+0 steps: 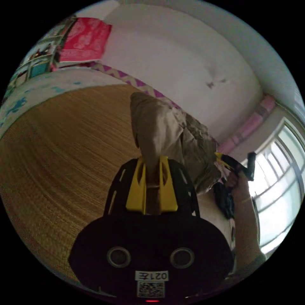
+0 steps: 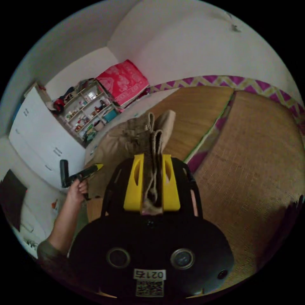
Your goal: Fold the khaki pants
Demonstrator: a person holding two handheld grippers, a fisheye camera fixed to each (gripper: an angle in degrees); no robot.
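The khaki pants [image 1: 165, 136] hang in a bunched fold above a woven straw mat [image 1: 63, 152]. My left gripper [image 1: 152, 165] is shut on one end of them, cloth squeezed between its yellow jaws. In the right gripper view my right gripper [image 2: 152, 160] is shut on the pants [image 2: 127, 139] at a seamed edge, with the rest of the cloth trailing away over the mat [image 2: 254, 152]. The right gripper [image 1: 233, 165] also appears in the left gripper view, held by a hand beside the pants. The left gripper [image 2: 79, 174] shows in the right gripper view, gripped in a hand.
A red patterned cloth [image 2: 122, 81] lies against the white wall. Open shelves [image 2: 87, 111] with small items and a white cabinet [image 2: 38, 133] stand beyond the mat. A bright window [image 1: 279, 187] is at one side. A purple zigzag border [image 2: 254, 82] edges the mat.
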